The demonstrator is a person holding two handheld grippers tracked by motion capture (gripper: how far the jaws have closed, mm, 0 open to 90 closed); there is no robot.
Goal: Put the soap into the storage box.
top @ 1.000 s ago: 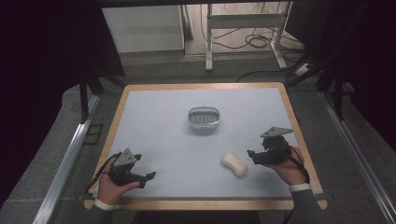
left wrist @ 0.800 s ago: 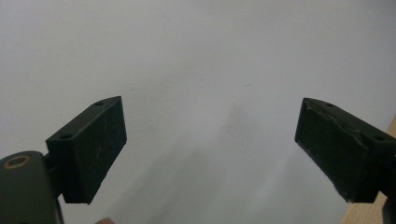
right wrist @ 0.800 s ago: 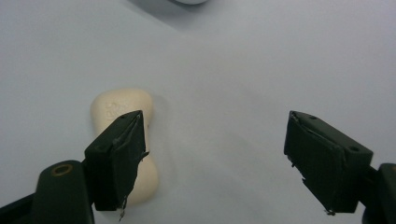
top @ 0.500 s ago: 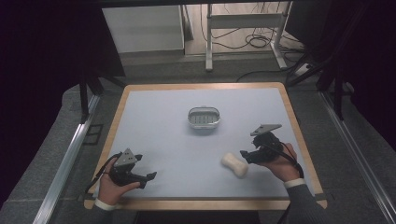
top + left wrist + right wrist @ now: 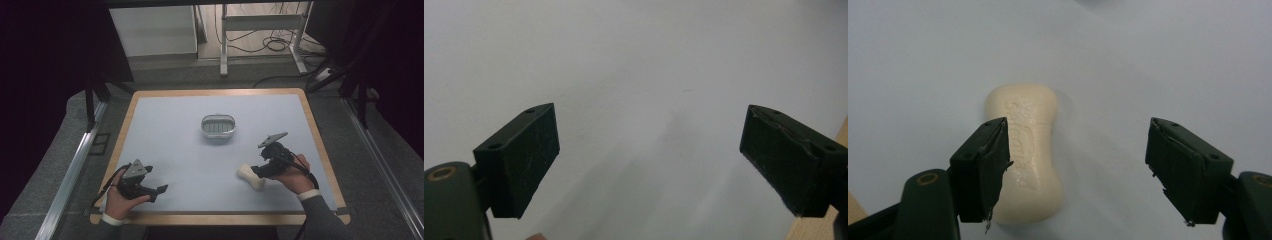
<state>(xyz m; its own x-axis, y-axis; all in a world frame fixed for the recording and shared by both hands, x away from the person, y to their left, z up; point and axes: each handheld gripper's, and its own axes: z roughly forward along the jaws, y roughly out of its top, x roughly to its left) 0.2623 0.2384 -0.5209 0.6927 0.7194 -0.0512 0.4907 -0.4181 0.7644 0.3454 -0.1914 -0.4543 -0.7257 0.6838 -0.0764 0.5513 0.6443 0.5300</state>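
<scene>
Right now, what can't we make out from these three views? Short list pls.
- Soap bar, right gripper view: embossed lettering partly covered by the gripper's own jaw, unreadable; the bar's lower left edge is hidden too.
- Soap bar, high view: near end hidden behind the right gripper; contact cannot be told.
- Metal dish, high view: too small to tell what its ribbed inside holds.
- Left gripper, left gripper view: the table's surface is featureless, so its height is unclear.

The soap (image 5: 1025, 150) is cream, matt and smooth, with raised lettering pressed into its face. The table (image 5: 170, 125) has a matt pale-blue top and a bare wood rim. The dish (image 5: 218, 126) at the far middle looks like shiny metal, though it is small. Both grippers' jaws are matt black, scuffed at the edges.
</scene>
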